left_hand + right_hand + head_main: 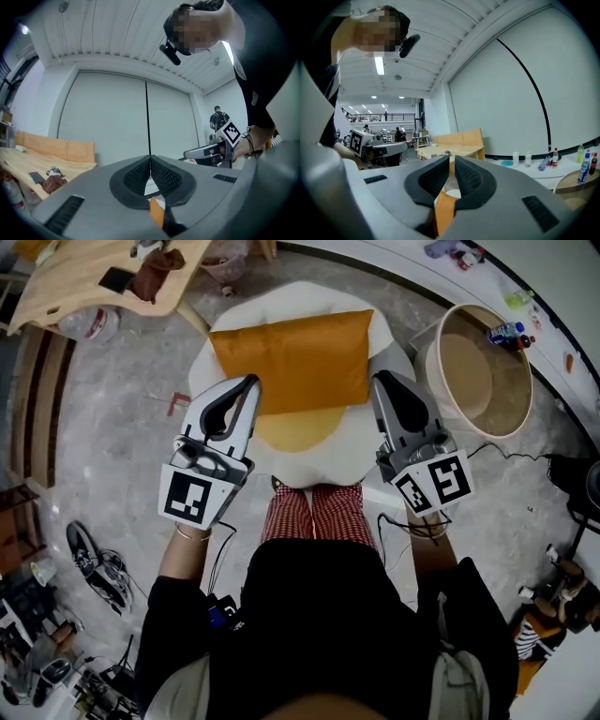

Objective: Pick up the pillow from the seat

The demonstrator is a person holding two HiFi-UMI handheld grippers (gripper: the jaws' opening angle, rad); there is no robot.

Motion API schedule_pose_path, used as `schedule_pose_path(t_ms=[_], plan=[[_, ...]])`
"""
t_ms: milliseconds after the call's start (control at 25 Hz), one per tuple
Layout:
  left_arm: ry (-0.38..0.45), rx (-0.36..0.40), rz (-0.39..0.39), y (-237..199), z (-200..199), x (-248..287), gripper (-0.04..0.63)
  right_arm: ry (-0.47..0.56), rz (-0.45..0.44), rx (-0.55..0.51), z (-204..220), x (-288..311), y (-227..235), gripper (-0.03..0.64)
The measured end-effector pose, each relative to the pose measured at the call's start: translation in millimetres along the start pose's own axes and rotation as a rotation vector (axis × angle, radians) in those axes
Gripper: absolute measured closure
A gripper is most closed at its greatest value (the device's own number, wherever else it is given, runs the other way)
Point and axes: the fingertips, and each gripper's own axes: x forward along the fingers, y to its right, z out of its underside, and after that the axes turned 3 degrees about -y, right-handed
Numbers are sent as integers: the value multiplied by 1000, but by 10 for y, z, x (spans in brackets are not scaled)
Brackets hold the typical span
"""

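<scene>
An orange pillow [291,357] lies across the far half of a round white seat [323,460] with a yellow middle. My left gripper [251,381] hovers at the pillow's near left corner and my right gripper [379,379] at its near right corner, both pointing away from me. Each is shut, with nothing between the pads. In the left gripper view the pads [161,176] meet, and a sliver of the orange pillow [157,212] shows through the gap below them. The right gripper view shows the same: closed pads [468,176] above an orange strip [443,211].
A large round tub [511,418] stands on the floor right of the seat, with bottles [506,334] behind it. A wooden table [94,282] is at the far left. Shoes [94,563] and cables lie on the floor near my legs [314,512].
</scene>
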Motion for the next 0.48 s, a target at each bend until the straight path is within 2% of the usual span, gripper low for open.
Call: schedule_pose_path(t_ms=[80, 280, 480], plan=[[-14, 15, -7, 9, 74, 39, 586, -15, -9, 3, 75, 36, 78, 591], [-19, -64, -43, -16, 272, 119, 586, -21, -20, 12, 234, 93, 247, 589], [-45, -40, -68, -12, 443, 220, 586, -32, -31, 28, 390, 158, 366, 580]])
